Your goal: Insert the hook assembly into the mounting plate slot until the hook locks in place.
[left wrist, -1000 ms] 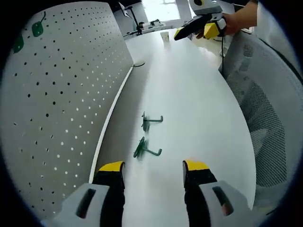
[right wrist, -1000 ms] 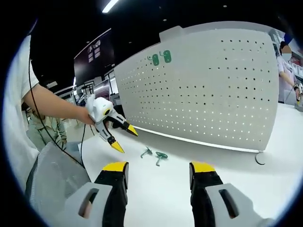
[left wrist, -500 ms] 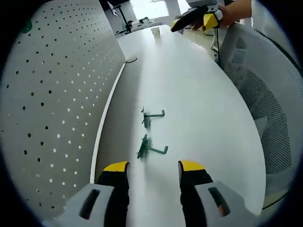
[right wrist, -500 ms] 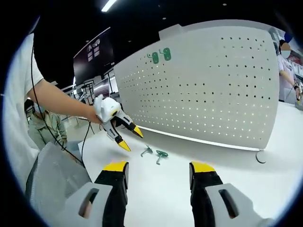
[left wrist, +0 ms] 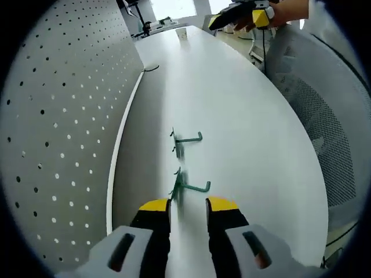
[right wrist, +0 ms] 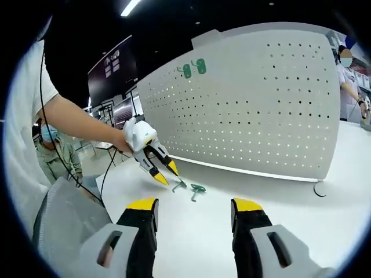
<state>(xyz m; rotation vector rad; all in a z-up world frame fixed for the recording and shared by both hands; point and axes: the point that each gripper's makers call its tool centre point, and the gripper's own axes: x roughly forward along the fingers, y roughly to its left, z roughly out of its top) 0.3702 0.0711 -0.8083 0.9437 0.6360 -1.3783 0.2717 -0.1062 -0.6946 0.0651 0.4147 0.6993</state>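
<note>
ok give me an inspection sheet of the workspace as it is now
surface: white table, bare apart from the hooks.
job's things: near green hook just ahead of the left gripper; far green hook beyond it; white pegboard upright on the table, two green pieces at its top.
clutter: small cup at the far end.
grippers: left open, jaws narrowed; right gripper open, empty.
cables: black cable by the person's arm.
surroundings: mesh chair; a bystander.

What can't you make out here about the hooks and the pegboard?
- Left gripper view: the near green hook's base plate lies edge-on at the left gripper, shape unreadable.
- Right gripper view: both hooks are too small; contact with the left gripper unclear.
- Pegboard: the two green pieces are too small to identify.
</note>
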